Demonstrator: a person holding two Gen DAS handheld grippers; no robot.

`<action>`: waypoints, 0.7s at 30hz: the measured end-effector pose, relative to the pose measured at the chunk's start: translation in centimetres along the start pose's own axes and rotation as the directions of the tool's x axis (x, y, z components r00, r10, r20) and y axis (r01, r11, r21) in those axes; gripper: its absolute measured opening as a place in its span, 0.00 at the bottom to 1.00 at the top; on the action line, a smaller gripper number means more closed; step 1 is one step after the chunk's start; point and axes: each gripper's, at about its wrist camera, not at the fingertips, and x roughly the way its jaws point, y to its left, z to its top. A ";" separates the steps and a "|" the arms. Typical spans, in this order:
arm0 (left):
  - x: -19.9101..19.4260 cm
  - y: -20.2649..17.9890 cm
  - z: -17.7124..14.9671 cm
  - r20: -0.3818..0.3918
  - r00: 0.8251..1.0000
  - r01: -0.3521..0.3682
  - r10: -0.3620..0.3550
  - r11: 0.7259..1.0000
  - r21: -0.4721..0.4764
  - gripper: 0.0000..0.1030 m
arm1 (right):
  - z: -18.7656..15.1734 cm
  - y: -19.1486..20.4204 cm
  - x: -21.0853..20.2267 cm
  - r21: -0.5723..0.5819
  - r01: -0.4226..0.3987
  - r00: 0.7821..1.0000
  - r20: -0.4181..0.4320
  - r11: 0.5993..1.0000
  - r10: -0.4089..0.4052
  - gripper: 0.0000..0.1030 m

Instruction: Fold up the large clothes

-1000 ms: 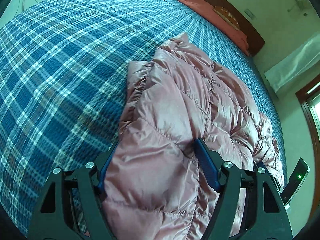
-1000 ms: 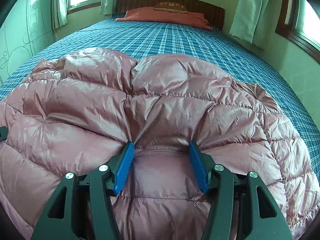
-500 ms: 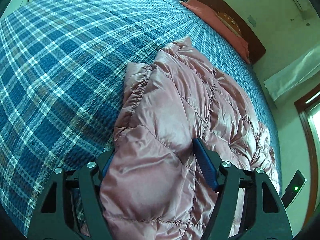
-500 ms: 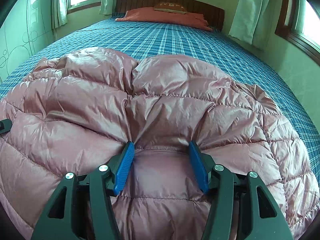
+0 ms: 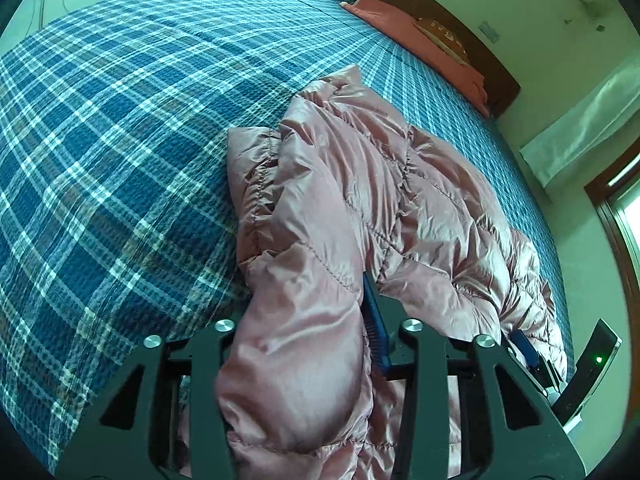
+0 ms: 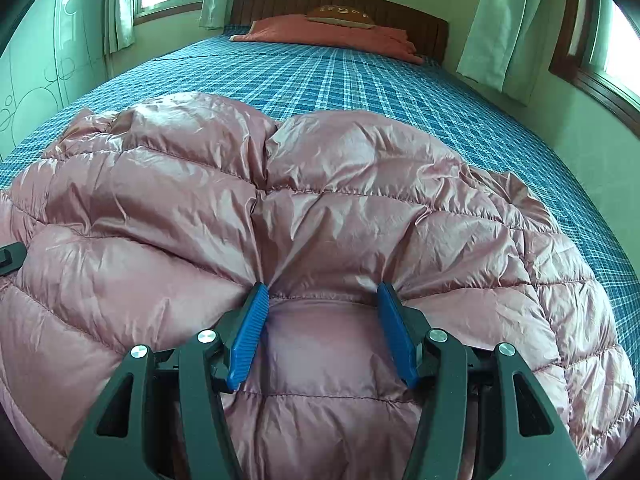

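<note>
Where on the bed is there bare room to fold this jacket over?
Free: the plaid bedspread left of the jacket, and the stretch between the jacket and the pillows at the headboard. Crowded: the near end, where the left gripper and right gripper both clamp jacket folds in their jaws.

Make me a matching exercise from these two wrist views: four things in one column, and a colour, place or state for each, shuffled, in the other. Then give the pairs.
Things:
1. puffy quilted down jacket
2. checked bed cover
3. flat pillow
4. left tongs

Descriptions:
A. salmon red, at the wooden headboard
B. blue with white lines
C. shiny dusty pink, lying on the bed
D. closed on a bunched fold of fabric

Pairs: 1-C, 2-B, 3-A, 4-D
</note>
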 end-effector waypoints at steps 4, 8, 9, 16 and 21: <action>-1.0 -0.7 -0.1 0.032 0.999 0.006 -0.007 0.999 0.033 0.17 | 0.0 0.0 0.0 0.000 0.000 1.000 0.000 1.000 0.000 0.55; -2.3 -1.7 -0.1 0.063 0.998 0.009 -0.012 0.999 0.046 0.12 | 0.1 -0.1 0.0 0.004 -0.004 1.000 0.001 1.000 0.004 0.55; -2.7 -2.1 0.0 0.072 0.997 0.005 -0.008 0.999 0.051 0.12 | 0.1 -0.1 0.0 0.006 -0.004 1.000 0.000 1.000 0.004 0.55; -5.9 -6.0 0.3 0.127 0.992 0.003 -0.018 0.993 0.121 0.11 | 0.3 -1.9 -2.8 0.035 0.000 0.999 0.037 0.999 -0.001 0.55; -7.8 -10.9 0.0 0.150 0.988 0.010 -0.042 0.978 0.207 0.11 | -0.9 -5.8 -5.4 0.070 0.012 0.998 0.055 0.997 -0.015 0.55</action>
